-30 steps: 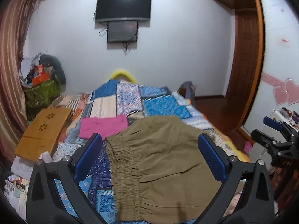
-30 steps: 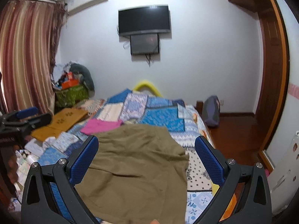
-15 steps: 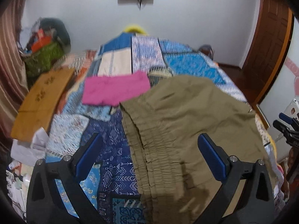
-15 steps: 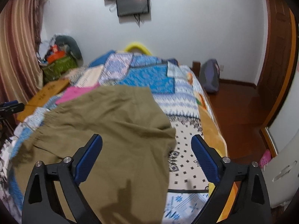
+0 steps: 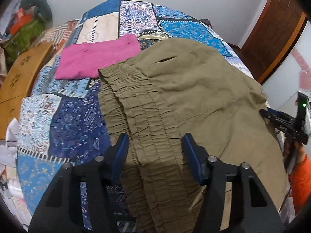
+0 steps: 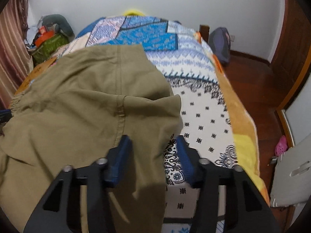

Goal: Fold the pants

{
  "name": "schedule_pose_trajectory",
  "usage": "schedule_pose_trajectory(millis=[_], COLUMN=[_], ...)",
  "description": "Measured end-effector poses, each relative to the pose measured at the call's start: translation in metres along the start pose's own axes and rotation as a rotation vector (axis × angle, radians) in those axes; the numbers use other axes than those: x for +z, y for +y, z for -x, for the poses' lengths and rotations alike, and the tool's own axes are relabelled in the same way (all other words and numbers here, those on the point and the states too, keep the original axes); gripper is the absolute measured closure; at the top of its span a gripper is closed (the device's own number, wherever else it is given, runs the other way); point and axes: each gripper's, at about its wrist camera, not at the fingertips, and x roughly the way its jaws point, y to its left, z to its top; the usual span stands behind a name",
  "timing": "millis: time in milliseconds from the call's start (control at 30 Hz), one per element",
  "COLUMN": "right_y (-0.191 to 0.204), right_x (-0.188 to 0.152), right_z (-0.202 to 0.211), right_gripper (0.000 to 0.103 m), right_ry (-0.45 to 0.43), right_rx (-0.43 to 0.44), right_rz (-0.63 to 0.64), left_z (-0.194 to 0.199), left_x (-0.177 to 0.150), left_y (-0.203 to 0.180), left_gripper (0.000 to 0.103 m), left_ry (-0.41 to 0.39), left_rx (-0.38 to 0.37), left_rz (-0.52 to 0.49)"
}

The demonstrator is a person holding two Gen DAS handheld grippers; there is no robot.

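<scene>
Across the bed [image 5: 64, 120], olive pants [image 5: 204, 101] lie flat. Left tongs [image 5: 156, 147] straddle the waistband at 6 o'clock, right tongs [image 6: 153, 149] the hem edge; both closing, not yet pinching, for one even lift.

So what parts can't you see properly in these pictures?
- Near end of the olive pants: left wrist view, hidden behind the left gripper and cut off by the bottom edge.
- Pants leg hems: right wrist view, hidden behind the right gripper.
- Whether either gripper's pads press the cloth yet: unclear in both views.
- Pink garment: its kind cannot be told.
</scene>
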Motion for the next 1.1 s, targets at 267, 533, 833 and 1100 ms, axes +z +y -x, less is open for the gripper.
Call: schedule_pose_trajectory(millis=[267,533,833,1100], right_y=[0.008,0.004,-0.001,-0.004], right_x=[0.002,-0.001,0.001,0.024], right_z=[-0.004,-0.003,0.002,0.036], right_gripper=[0.091,0.093,0.093,0.072], right_ry=[0.001,0.009,0.045,-0.048], right_rx=[0.014,-0.020,-0.001,0.086], right_rz=[0.057,0.080,0.032,0.019], left_z=[-0.003,-0.007,-0.006,0.012], left_x=[0.003,0.006,0.010,0.036], left_y=[-0.007,-0.003,0.006,-0.002], left_gripper=[0.051,0.050,0.042,0.040], left_ry=[0.002,0.018,0.033,-0.031], left_rx=[0.052,0.092,0.062,0.081], left_rz=[-0.067,-0.095,-0.077,-0.078])
